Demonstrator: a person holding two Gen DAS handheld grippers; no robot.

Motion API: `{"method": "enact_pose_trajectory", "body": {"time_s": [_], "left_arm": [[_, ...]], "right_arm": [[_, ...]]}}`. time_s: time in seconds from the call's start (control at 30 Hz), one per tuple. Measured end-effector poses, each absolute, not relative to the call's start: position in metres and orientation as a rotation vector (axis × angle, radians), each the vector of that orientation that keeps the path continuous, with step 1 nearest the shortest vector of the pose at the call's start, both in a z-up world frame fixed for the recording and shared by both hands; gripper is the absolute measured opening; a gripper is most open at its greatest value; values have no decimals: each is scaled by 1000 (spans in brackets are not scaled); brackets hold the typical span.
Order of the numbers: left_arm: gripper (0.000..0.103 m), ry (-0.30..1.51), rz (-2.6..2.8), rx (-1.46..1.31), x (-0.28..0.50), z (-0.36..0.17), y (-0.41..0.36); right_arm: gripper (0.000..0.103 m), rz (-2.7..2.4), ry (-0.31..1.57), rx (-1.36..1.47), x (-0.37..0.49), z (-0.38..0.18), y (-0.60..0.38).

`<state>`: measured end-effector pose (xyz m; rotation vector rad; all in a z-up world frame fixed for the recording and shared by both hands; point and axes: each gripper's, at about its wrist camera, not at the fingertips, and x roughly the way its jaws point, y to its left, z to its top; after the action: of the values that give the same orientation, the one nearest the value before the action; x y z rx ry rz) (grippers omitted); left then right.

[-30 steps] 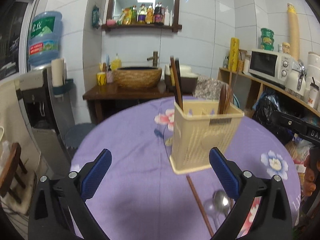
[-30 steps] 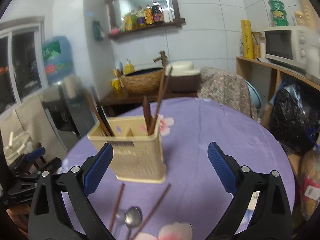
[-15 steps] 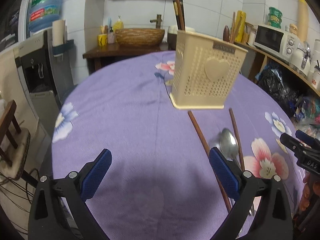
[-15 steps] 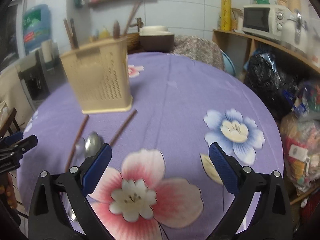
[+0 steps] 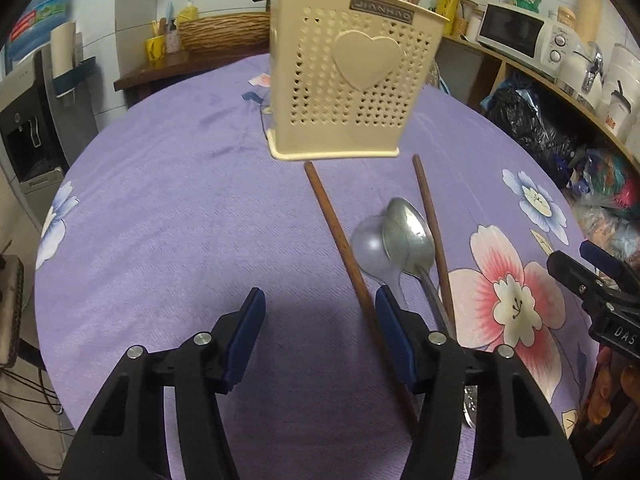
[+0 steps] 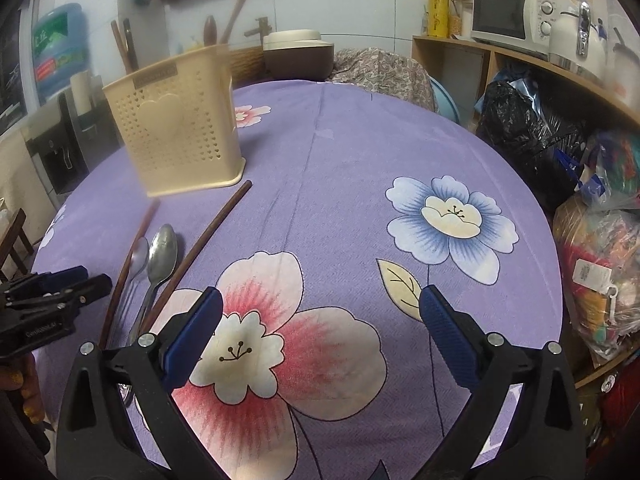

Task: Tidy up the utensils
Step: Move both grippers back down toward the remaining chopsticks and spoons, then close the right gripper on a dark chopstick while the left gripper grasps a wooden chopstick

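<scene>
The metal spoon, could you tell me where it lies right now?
In the left wrist view the metal spoon lies on the purple tablecloth between two chopsticks, overlapping a paler spoon, in front of the cream holder.

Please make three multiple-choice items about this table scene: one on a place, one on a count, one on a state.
1. Where do the spoons lie?
A. inside the holder
B. between the two chopsticks
C. on the shelf

2. How many chopsticks lie on the cloth?
A. two
B. four
C. none

3. What is between the jaws of the right gripper?
A. a spoon
B. a chopstick
C. nothing

Key: 1 B, the spoons rest on the cloth with the left chopstick and right chopstick on either side, in front of the holder. 2 A, only those two lie loose. 3 C, its jaws stand open over the flower print.
</scene>
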<state>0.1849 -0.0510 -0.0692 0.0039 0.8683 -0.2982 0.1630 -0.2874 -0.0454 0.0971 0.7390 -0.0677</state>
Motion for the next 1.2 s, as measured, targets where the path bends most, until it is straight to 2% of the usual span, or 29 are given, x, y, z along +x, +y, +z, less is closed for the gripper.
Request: {"method": "enact_pose_trajectory", "body": {"time_s": [0.37, 0.67, 1.2], "left_arm": [[54, 860, -253, 94, 188, -71, -67], [53, 866, -240, 58, 189, -69, -31], [53, 858, -224, -26, 184, -69, -5]], "right_arm": [[97, -53, 758, 83, 165, -47, -278], [97, -16, 793, 66, 178, -49, -269], [97, -62, 932, 32, 281, -65, -229]]}}
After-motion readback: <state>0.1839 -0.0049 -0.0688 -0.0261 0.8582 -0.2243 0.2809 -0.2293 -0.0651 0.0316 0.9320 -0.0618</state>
